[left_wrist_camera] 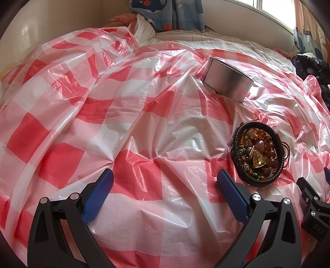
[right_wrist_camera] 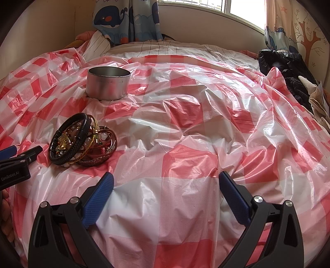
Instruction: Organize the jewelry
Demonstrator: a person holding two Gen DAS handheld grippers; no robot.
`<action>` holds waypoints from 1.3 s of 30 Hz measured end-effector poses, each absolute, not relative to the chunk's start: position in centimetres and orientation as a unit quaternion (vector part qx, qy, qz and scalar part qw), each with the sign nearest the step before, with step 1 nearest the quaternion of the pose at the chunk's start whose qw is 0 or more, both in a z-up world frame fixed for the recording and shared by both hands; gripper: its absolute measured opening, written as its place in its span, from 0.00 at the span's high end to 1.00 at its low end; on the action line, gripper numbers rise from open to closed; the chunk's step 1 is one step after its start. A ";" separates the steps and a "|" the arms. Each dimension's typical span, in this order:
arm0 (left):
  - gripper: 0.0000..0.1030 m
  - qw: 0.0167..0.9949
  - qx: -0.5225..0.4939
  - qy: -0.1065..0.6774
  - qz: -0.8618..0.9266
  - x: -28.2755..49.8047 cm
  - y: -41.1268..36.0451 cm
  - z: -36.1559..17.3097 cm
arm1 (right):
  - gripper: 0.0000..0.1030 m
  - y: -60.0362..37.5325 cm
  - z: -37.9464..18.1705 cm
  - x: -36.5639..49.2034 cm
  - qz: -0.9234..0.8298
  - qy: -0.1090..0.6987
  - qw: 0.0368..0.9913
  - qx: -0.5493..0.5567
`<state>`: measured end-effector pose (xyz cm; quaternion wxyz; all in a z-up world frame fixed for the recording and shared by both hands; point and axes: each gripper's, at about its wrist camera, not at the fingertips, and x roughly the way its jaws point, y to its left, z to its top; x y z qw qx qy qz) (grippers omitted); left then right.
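Red-and-white checked plastic sheet point(right_wrist_camera: 185, 127) covers the bed. One metal tin point(right_wrist_camera: 108, 84), upper left in the right wrist view. One bracelet pile point(right_wrist_camera: 82, 142) at left, unobstructed. Left gripper point(left_wrist_camera: 165, 191) and right gripper point(right_wrist_camera: 166, 191) both wide open, empty.

Bed point(right_wrist_camera: 185, 48) under red-checked plastic sheet point(right_wrist_camera: 185, 127), whale-print curtains point(right_wrist_camera: 127, 20), bright window point(right_wrist_camera: 243, 8), cream walls point(right_wrist_camera: 51, 24).

— Where do both cameras sit?
— Low and near over the bed, facing the far window.
— Shared?
— The round silver metal tin point(left_wrist_camera: 226, 79) and heap of dark braided bracelets point(right_wrist_camera: 82, 139).
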<state>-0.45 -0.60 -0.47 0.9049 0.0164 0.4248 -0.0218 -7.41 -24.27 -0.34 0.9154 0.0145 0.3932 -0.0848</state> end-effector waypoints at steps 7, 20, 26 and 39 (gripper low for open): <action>0.06 0.911 0.017 0.411 -0.036 -0.8 -0.8 0.0 | 0.06 -24.3 -0.3 -7.4 -0.081 0.391 0.916 0.019; 0.06 0.909 0.007 0.416 -0.028 -0.6 0.0 0.0 | 0.06 -21.9 5.1 0.6 -0.029 0.329 0.944 -0.008; 0.06 0.904 -0.005 0.427 -0.032 -0.2 0.4 -0.2 | 0.06 -17.7 6.1 8.0 0.063 0.338 0.939 -0.017; 0.06 0.901 0.001 0.432 -0.039 -0.1 0.0 -0.3 | 0.06 -17.7 1.5 10.9 -0.030 0.439 0.875 -0.203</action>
